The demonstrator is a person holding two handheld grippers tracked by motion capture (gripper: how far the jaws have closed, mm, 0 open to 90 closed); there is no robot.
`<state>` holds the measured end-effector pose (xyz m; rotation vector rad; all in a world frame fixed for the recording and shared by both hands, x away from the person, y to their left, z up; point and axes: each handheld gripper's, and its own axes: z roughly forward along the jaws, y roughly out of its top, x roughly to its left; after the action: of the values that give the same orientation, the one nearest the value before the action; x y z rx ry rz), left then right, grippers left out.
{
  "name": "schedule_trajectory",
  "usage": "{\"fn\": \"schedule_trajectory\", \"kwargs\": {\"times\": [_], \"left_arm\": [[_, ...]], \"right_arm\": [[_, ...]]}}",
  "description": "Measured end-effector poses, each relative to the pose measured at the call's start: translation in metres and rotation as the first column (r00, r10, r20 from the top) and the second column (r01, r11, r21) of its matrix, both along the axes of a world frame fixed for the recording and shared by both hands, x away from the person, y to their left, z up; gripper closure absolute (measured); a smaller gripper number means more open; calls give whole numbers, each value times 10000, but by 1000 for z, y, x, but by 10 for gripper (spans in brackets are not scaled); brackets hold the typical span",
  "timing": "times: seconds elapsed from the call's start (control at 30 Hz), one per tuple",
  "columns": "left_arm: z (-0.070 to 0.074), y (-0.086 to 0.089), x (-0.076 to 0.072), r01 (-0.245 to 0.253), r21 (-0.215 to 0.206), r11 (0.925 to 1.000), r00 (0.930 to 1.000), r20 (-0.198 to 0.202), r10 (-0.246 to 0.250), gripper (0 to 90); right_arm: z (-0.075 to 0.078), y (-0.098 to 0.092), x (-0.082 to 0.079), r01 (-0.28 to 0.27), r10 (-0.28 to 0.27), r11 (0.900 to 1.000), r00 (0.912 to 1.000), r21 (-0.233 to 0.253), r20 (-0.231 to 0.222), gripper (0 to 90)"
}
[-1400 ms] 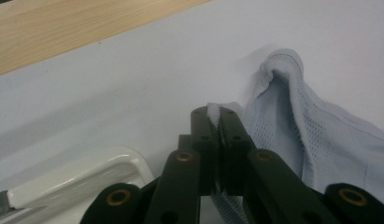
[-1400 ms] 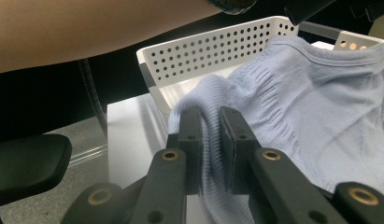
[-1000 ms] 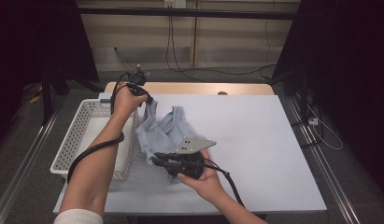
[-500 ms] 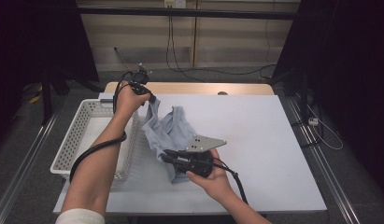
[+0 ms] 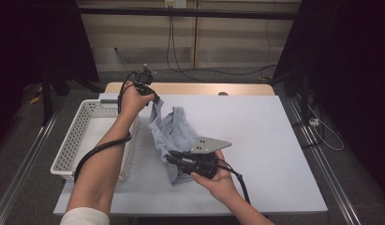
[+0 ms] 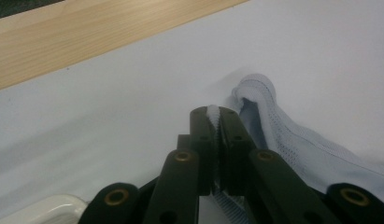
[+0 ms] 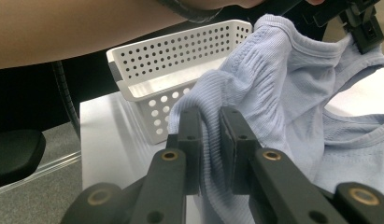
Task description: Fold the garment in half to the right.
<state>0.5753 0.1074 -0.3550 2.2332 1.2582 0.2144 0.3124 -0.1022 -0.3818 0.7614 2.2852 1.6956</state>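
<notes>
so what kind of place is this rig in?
Probably a lab data-collection bench: a white table boxed in by black curtains, cables on the floor, and a person working a light blue garment with handheld grippers.

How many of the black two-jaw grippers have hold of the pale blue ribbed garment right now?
2. The left gripper pinches an edge of the pale blue ribbed garment near the table's far side; the right gripper clamps a fold at its near end, beside the white perforated plastic basket.

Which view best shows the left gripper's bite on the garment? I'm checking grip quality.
The left gripper view: the left gripper pinches a thin edge of the light blue garment. The high view shows it lifting the cloth; the right gripper view catches it far off.
</notes>
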Motion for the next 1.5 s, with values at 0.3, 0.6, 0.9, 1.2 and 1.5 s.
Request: {"fn": "schedule_trajectory", "kwargs": {"times": [0.3, 0.6, 0.9, 1.2, 1.5], "left_arm": [[0, -4, -1, 69, -142, 9999, 9999, 79, -68, 850], [2, -12, -1, 315, -272, 9991, 9992, 262, -308, 810], [1, -22, -1, 496, -415, 9979, 9973, 570, -472, 761], [3, -26, -1, 710, -533, 9961, 9946, 795, -666, 679], [3, -24, -1, 664, -670, 9955, 9926, 1065, -590, 518]], "right_arm": [[-2, -7, -2, 168, -168, 9998, 9999, -64, -25, 801], [-4, -17, -5, 460, -459, 9987, 9989, -214, 86, 801], [-8, -28, -6, 734, -732, 9969, 9973, -282, 104, 801], [-12, -34, -5, 965, -965, 9949, 9953, -308, 20, 801], [-15, -33, -3, 1035, -1037, 9940, 9946, -348, -27, 799]]}}
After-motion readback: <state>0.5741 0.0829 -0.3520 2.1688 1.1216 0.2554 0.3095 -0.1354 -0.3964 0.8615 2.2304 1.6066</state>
